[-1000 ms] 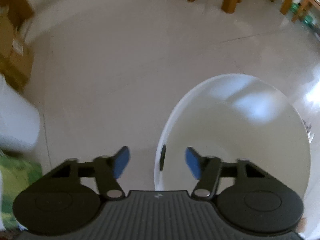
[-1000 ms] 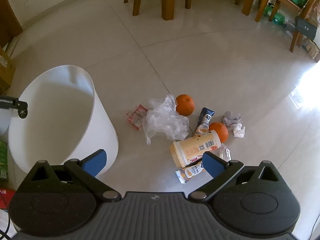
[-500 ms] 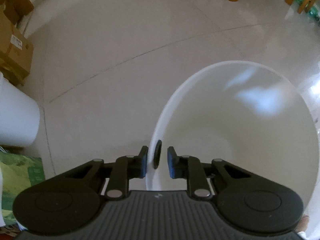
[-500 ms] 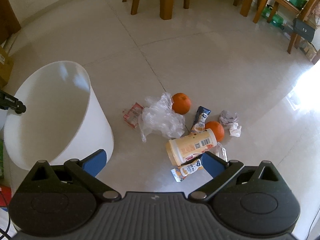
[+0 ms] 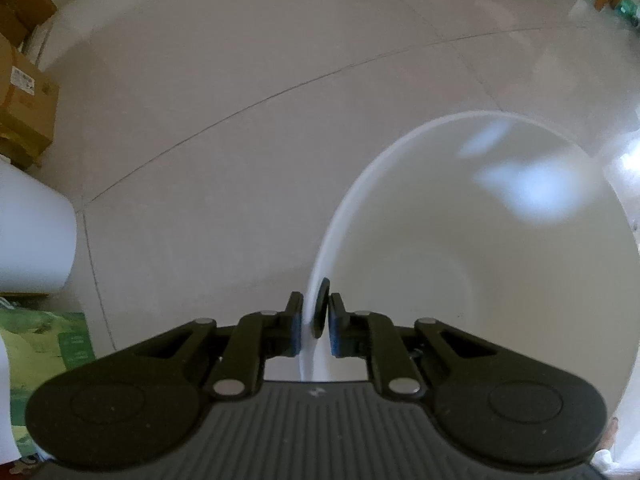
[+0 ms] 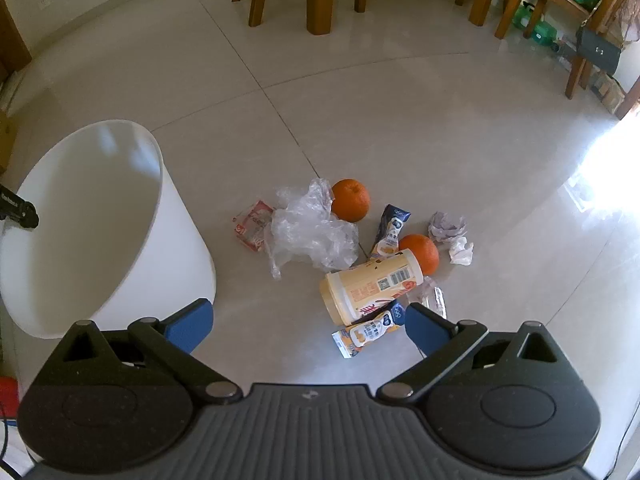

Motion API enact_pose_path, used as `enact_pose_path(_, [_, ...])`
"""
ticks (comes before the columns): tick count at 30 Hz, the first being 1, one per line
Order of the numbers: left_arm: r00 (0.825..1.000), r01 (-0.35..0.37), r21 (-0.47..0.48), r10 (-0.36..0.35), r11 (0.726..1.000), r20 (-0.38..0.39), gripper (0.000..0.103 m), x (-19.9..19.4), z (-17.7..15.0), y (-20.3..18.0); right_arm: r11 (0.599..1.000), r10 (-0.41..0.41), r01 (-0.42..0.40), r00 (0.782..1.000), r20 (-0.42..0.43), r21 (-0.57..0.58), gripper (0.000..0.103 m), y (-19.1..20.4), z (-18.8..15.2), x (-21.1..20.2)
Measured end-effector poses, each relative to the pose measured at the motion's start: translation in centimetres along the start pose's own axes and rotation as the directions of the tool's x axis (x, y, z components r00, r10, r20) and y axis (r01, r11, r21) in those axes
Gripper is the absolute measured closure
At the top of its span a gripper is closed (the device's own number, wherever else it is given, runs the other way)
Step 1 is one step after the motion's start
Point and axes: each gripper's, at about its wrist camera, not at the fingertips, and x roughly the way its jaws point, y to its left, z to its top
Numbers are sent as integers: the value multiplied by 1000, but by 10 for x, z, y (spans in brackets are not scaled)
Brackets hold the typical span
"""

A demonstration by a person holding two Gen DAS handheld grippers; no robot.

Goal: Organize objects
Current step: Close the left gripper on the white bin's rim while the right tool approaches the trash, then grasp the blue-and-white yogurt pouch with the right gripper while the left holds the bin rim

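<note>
Now, at the left of my right view, my left gripper [image 5: 314,326] is clenched on the bin [image 6: 72,280] rim; I see nothing inside. Right of it lie a wrapper [image 6: 254,230], bag [image 6: 312,232], oranges [image 6: 351,200] and a cup [image 6: 370,286], unobstructed. My right gripper [image 6: 308,322] hangs released, lower centre.

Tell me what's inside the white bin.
The white bin shows only bare white wall and floor inside; no litter is visible. The left gripper is clamped on its rim, and the near inner wall is hidden behind that gripper's body.
</note>
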Motion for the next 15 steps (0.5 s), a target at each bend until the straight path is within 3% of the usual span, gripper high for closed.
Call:
enact_pose_path(12, [1000, -14, 21, 13, 1000, 19, 92, 1, -4, -8, 1000, -17, 17, 1000, -11, 18, 0, -16, -4, 10])
enact_pose_path(15, [1000, -11, 20, 10, 1000, 17, 92, 0, -4, -5, 999, -31, 30, 999, 24, 33, 0, -31, -8, 18])
